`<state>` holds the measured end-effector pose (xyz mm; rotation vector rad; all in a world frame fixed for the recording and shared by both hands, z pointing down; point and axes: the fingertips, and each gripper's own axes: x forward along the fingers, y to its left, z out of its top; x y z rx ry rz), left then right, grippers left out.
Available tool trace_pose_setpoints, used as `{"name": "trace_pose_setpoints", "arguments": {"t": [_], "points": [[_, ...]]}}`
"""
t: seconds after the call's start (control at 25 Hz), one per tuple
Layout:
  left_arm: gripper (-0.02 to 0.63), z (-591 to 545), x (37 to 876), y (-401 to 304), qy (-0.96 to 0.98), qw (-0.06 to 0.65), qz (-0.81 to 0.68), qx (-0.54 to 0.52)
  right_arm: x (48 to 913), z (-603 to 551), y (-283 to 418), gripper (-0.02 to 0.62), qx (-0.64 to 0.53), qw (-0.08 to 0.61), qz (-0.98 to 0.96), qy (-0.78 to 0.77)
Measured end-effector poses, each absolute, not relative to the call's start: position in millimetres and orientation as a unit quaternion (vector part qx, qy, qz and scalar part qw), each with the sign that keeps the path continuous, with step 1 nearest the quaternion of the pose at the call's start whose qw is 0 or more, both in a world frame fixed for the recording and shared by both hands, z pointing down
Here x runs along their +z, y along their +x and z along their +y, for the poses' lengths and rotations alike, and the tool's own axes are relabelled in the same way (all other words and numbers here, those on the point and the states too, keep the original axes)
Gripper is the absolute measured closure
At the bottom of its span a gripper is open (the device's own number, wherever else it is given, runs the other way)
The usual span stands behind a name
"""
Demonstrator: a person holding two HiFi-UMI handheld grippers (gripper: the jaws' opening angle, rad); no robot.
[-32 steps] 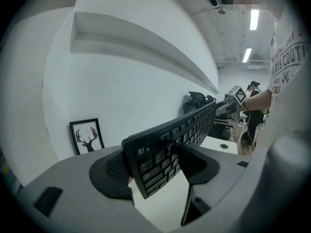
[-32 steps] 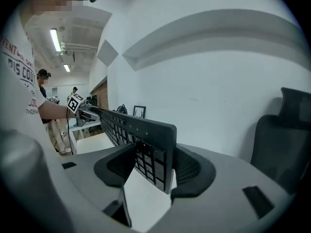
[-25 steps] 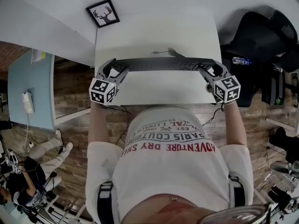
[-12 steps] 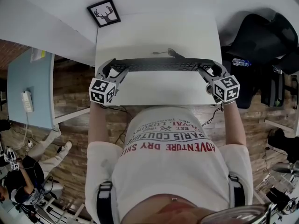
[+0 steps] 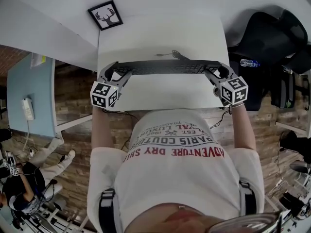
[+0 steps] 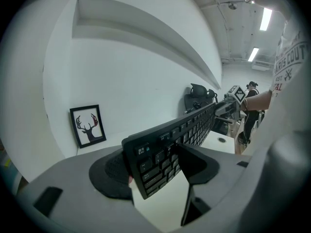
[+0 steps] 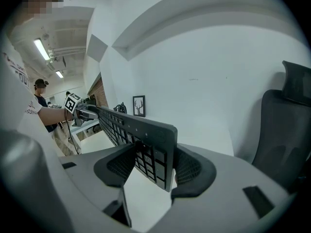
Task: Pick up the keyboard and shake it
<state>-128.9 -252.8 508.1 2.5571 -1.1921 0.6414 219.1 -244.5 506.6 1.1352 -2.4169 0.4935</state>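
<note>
The keyboard (image 5: 165, 67) hangs above the white worktop (image 5: 160, 33), its long axis running straight across from the left tool (image 5: 115, 71), clamped on one end, to the right tool (image 5: 217, 72), clamped on the other, neither hand nearer.

White desk (image 5: 160, 33), framed deer picture (image 5: 105, 15); black chair (image 5: 272, 38), wood floor (image 5: 73, 101)
</note>
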Motion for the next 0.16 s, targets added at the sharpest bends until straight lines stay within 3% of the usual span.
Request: {"name": "trace_pose_setpoints", "arguments": {"t": [0.16], "points": [[0.304,-253.2,512.8,-130.3,0.876,0.131,-0.407,0.225,511.0,-245.0,217.6,0.345,0.183,0.214,-0.867,0.410]]}}
